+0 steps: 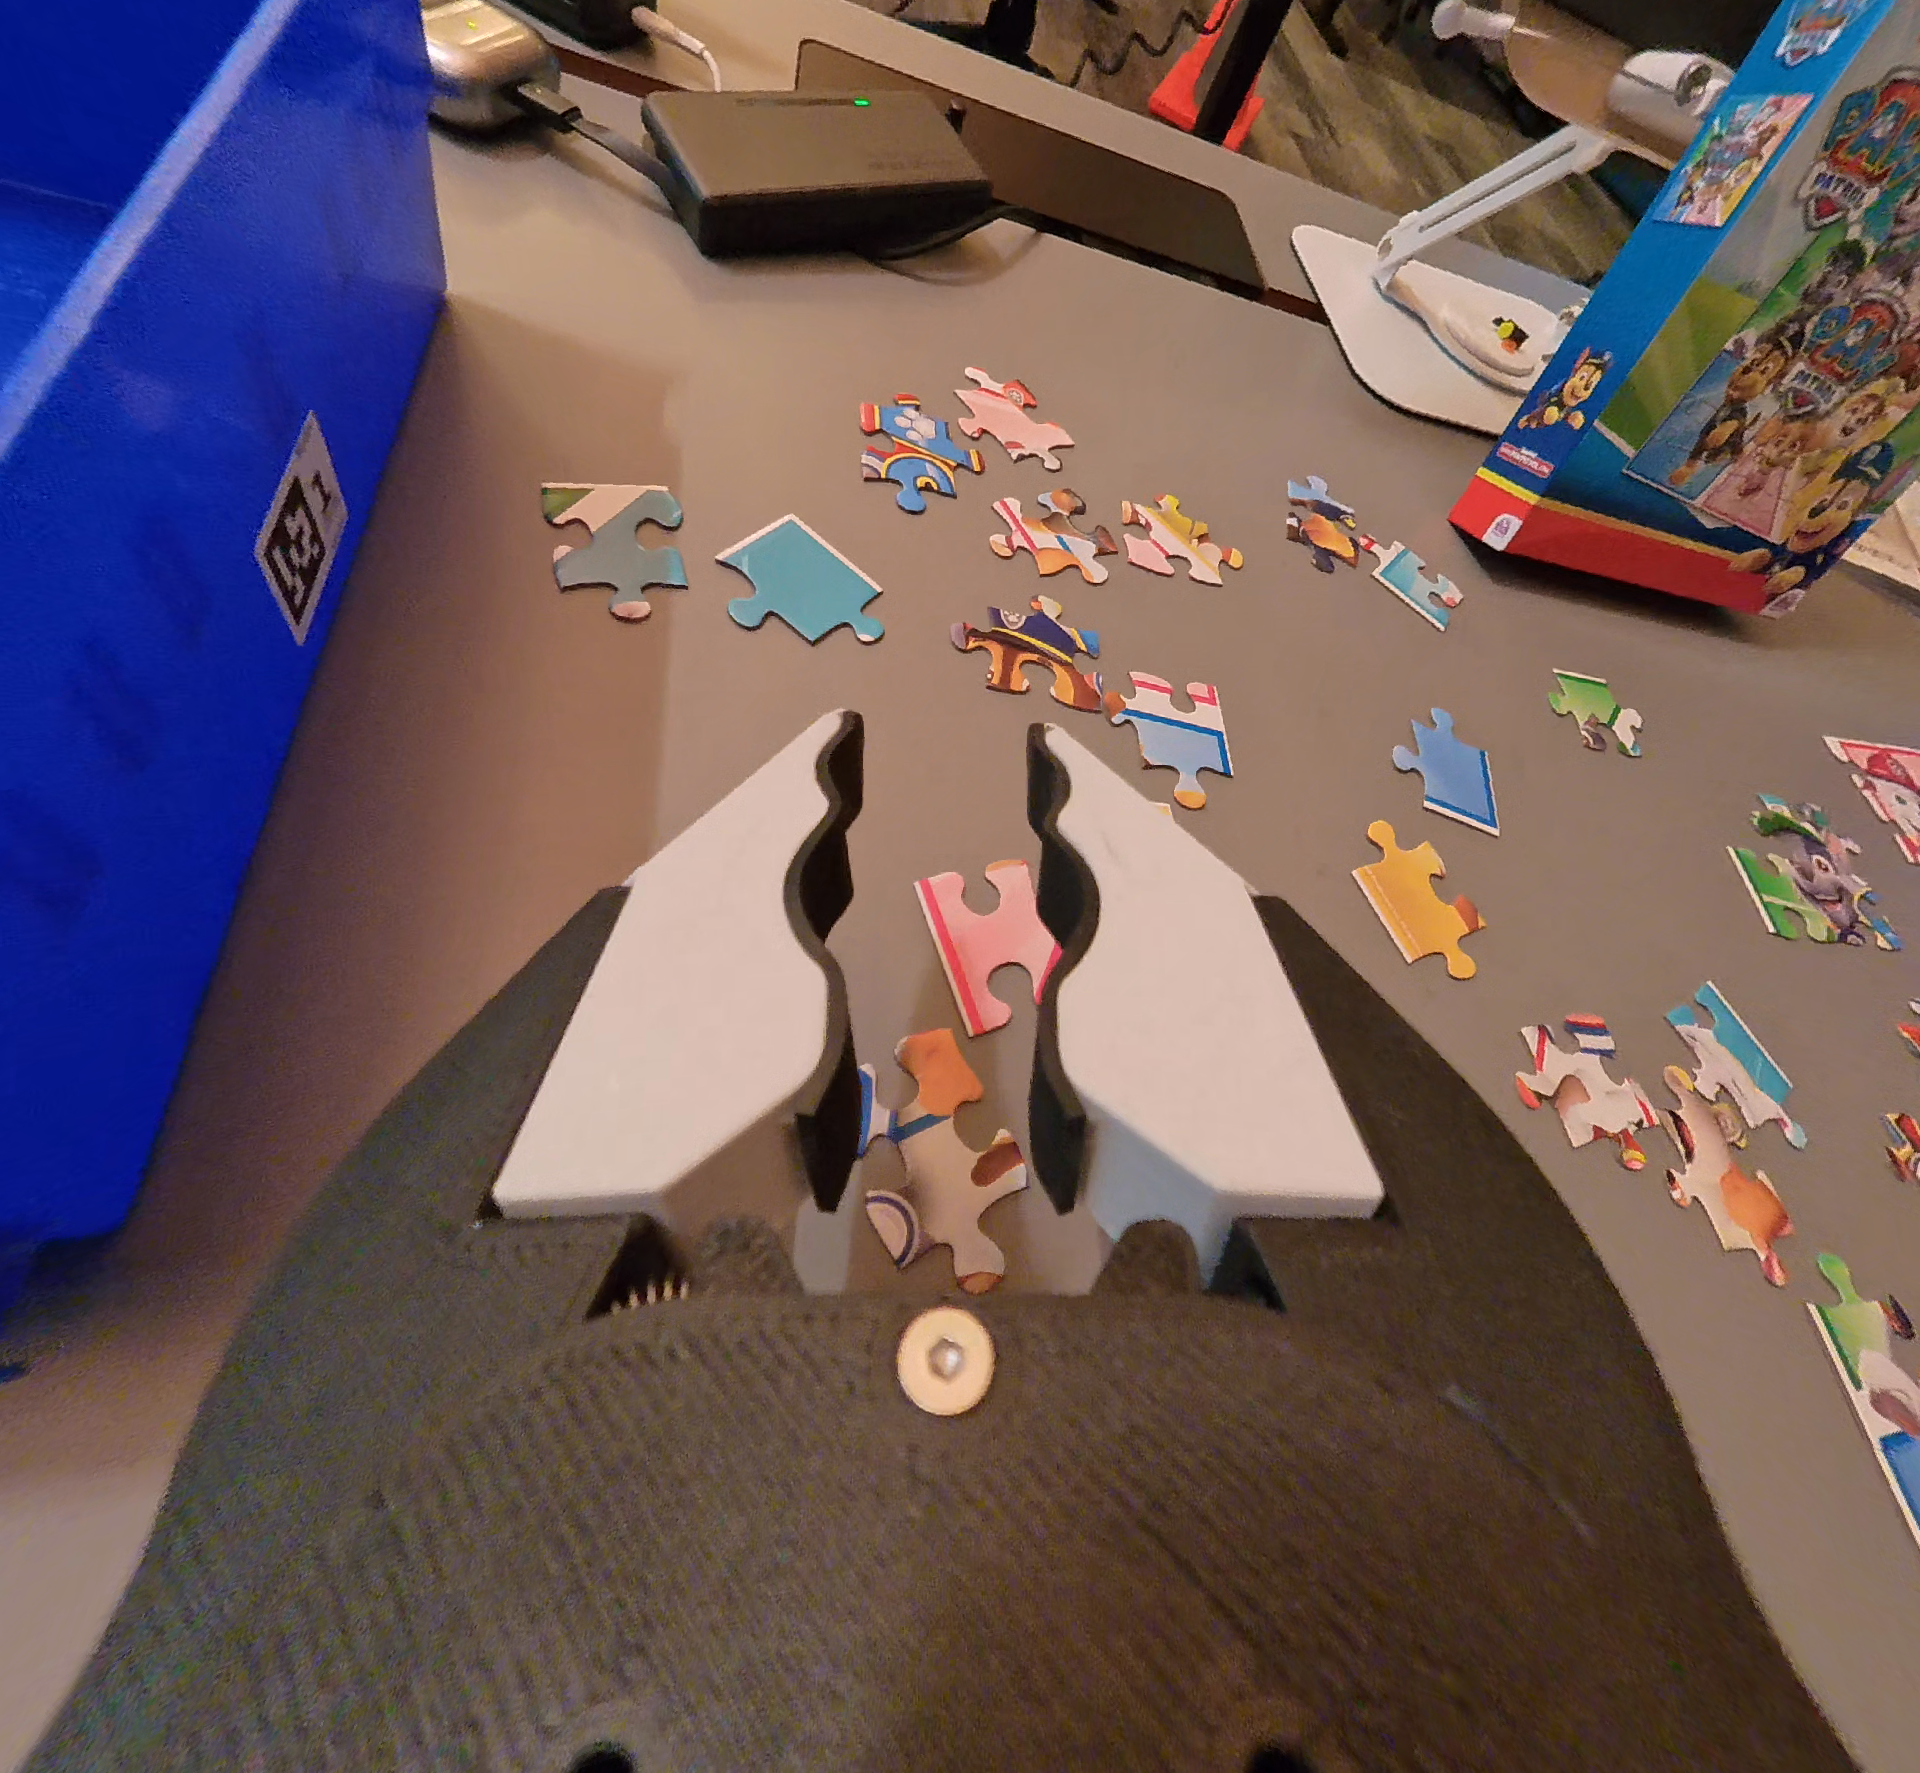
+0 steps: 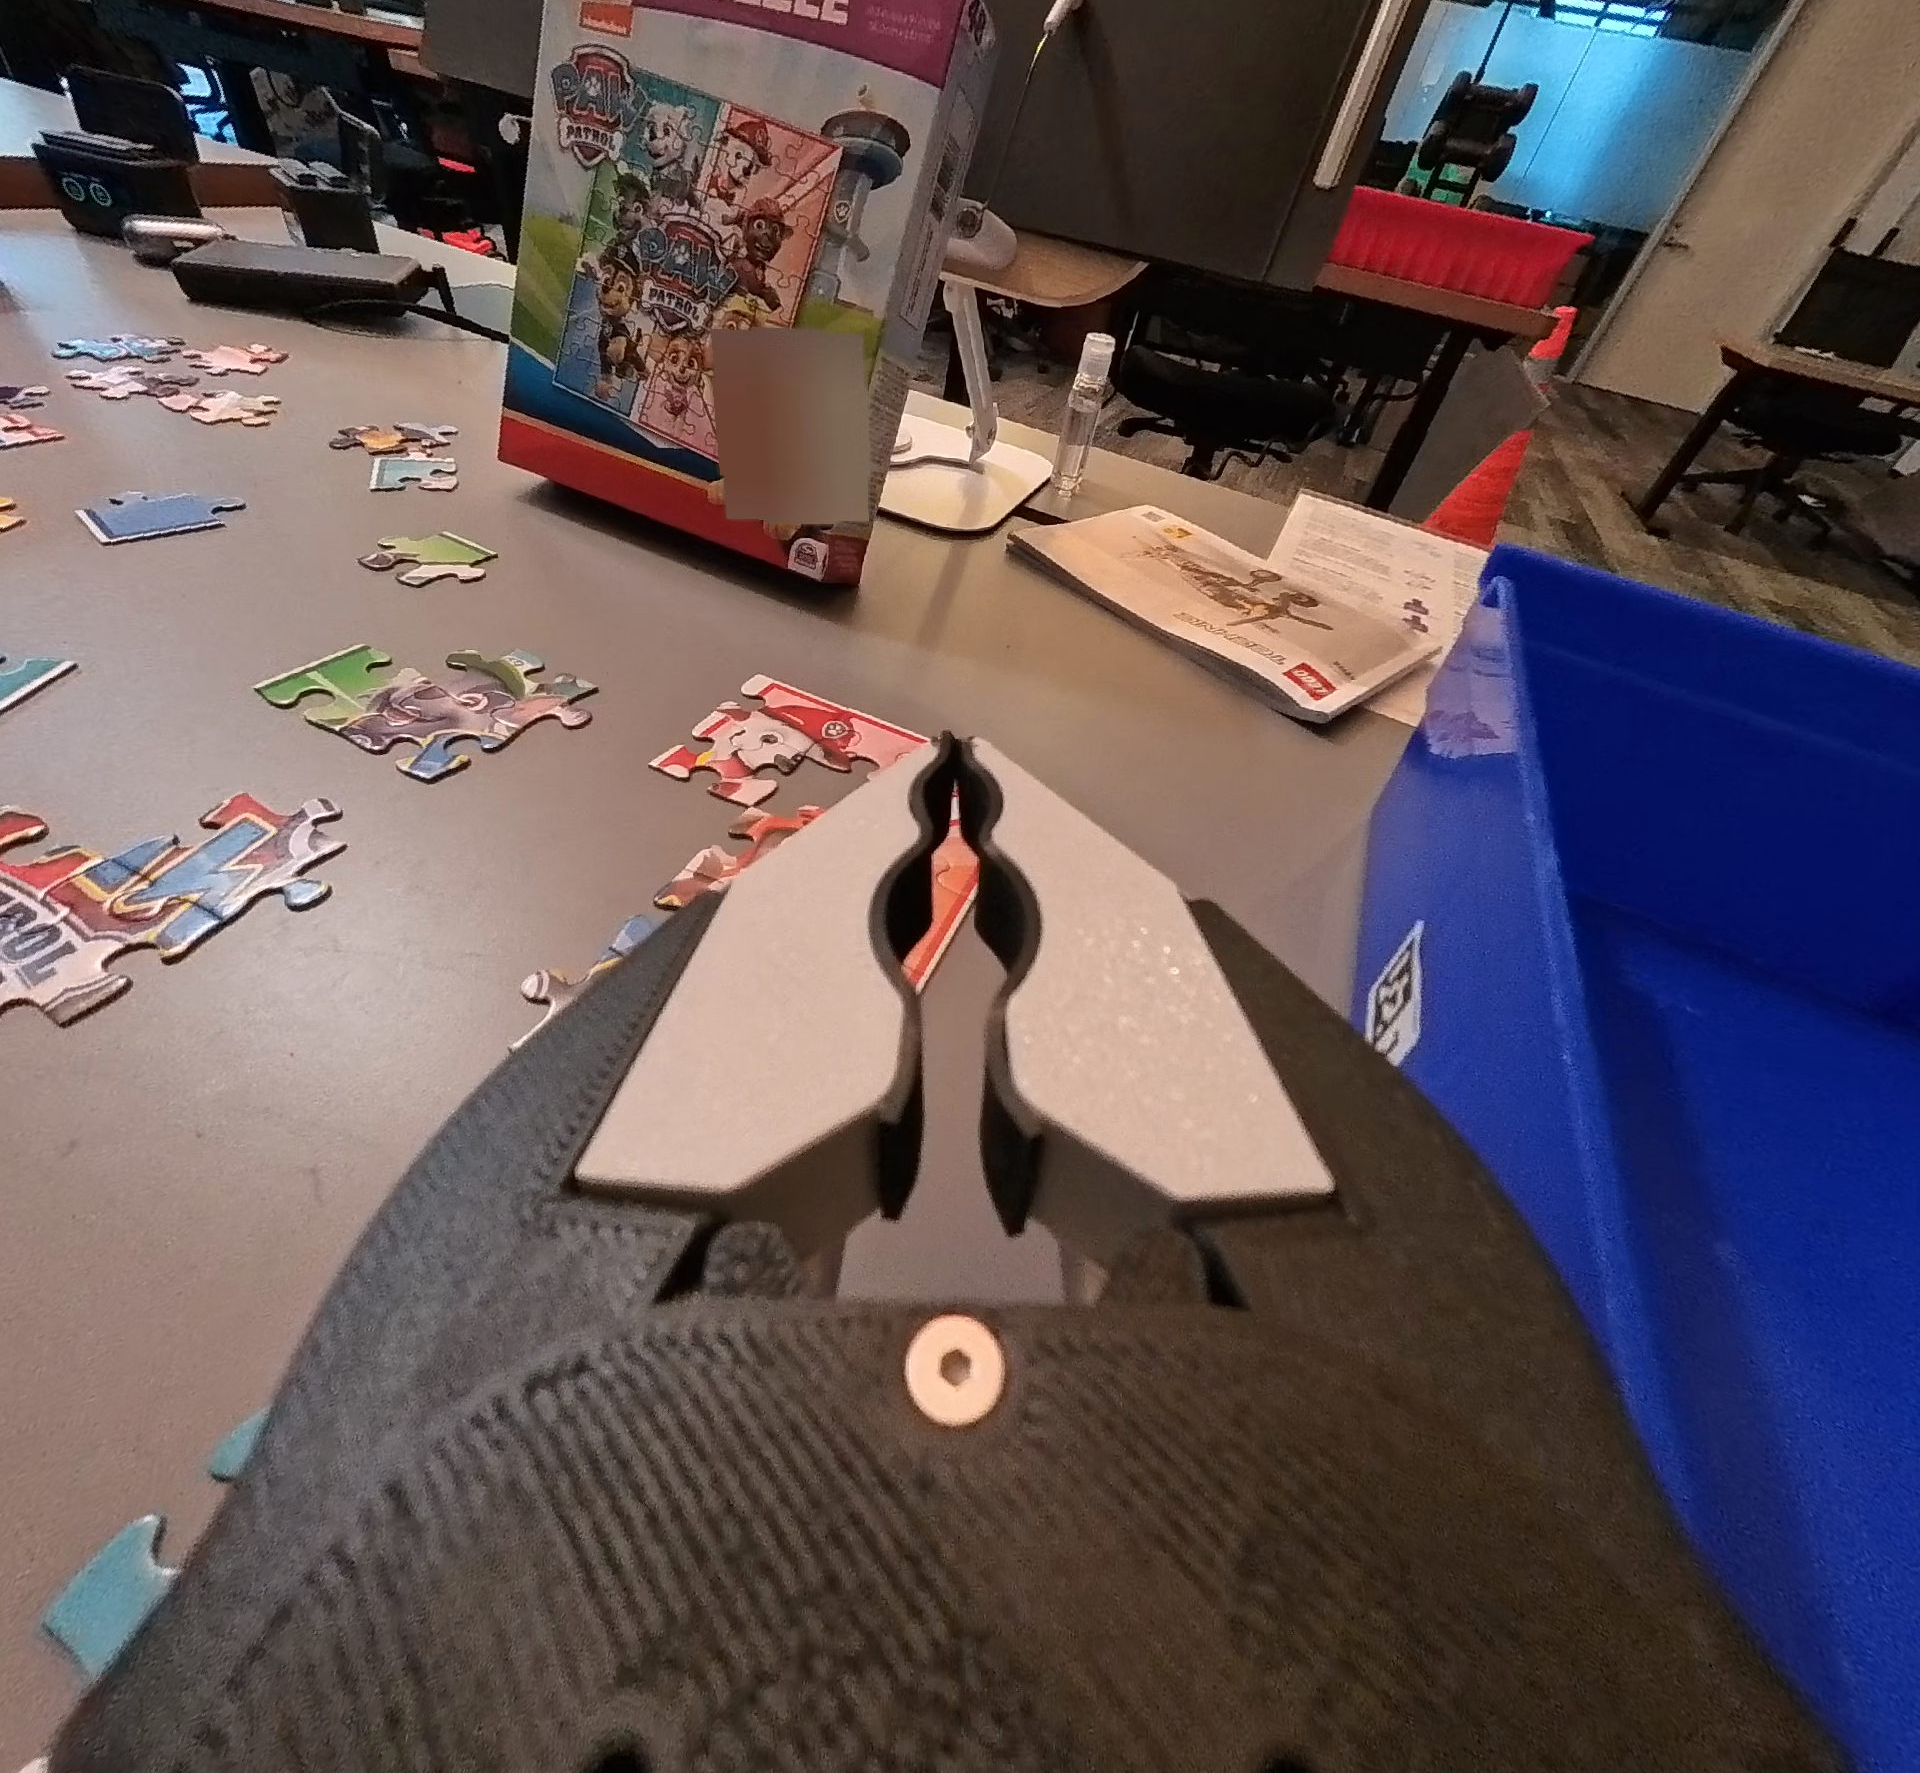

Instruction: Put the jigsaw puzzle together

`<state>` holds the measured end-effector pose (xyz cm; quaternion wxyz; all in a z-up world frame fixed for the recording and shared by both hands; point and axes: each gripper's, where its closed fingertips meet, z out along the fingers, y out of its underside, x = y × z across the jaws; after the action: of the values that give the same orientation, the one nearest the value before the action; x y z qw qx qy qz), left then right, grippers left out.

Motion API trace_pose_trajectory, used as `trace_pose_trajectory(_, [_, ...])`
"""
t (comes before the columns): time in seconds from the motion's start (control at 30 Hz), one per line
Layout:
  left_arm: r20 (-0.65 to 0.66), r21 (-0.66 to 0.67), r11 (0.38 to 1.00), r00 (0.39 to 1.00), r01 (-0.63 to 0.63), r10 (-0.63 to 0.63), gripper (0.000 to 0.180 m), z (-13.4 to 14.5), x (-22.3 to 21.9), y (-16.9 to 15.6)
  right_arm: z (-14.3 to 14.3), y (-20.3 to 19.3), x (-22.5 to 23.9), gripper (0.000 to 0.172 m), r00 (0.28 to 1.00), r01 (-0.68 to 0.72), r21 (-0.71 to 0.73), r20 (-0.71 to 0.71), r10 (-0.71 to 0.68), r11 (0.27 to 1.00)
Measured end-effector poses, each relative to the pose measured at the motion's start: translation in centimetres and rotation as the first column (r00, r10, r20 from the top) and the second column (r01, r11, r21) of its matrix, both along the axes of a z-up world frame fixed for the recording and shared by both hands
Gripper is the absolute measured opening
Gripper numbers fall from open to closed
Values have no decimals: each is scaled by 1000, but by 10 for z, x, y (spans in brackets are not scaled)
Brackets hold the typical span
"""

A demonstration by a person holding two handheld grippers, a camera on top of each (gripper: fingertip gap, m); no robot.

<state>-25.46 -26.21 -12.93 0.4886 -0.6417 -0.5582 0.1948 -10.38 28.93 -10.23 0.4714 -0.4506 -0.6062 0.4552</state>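
Hovering left gripper [image 1: 943, 721] parted over pink piece [image 1: 982, 939]

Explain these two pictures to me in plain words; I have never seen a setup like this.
Each picture comes from a camera mounted on a hand-held two-finger tool, looking along its grey fingers. The left tool is open above the grey tabletop, holding nothing; a pink cardboard puzzle piece lies flat beneath it. The right tool is shut and seems to hold nothing. Loose colourful puzzle pieces cover the table, beside an upright puzzle box and blue plastic bins.
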Motion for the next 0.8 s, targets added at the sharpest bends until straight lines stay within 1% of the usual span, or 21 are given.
trace_pose_trajectory(0.5, [-6,-23,1000,1000,7,-7,28,0,0,4,1,2,0,0,1000,5,-14,-5,-5,1000])
trace_pose_trajectory(0.8, [-19,-13,1000,1000,-2,2,28,4,0,0,1,2,0,0,1000,8,-11,-4,-8,1000])
